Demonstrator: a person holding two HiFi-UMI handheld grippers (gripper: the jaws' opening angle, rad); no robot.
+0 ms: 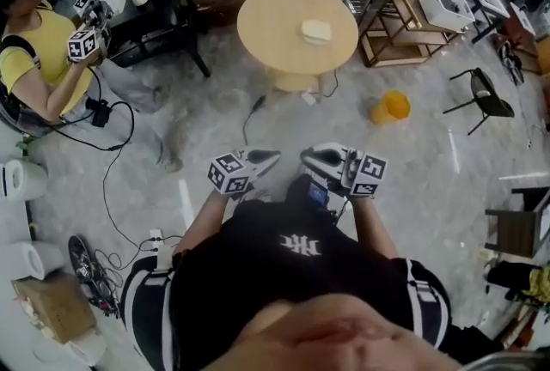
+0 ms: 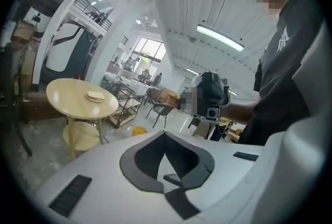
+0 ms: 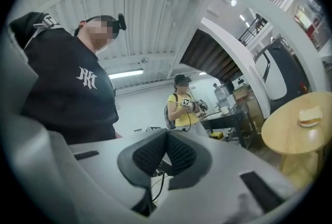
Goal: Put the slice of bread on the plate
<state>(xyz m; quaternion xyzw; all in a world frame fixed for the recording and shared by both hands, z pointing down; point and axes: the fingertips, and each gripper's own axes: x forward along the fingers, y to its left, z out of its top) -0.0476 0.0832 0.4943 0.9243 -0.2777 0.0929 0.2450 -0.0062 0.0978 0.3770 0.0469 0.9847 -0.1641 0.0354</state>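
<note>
Two empty grippers, left gripper (image 1: 273,158) and right gripper (image 1: 306,157), jaws together, hover near the person's chest, well apart from the far round table (image 1: 266,26), where the bread slice (image 1: 316,31) seemingly already lies on its plate (image 2: 88,97).

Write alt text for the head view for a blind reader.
Seen from above, a person in black holds the left gripper and right gripper close together, both shut and empty. Ahead stands a round wooden table with a slice of bread on it; another person in yellow is at left.
</note>
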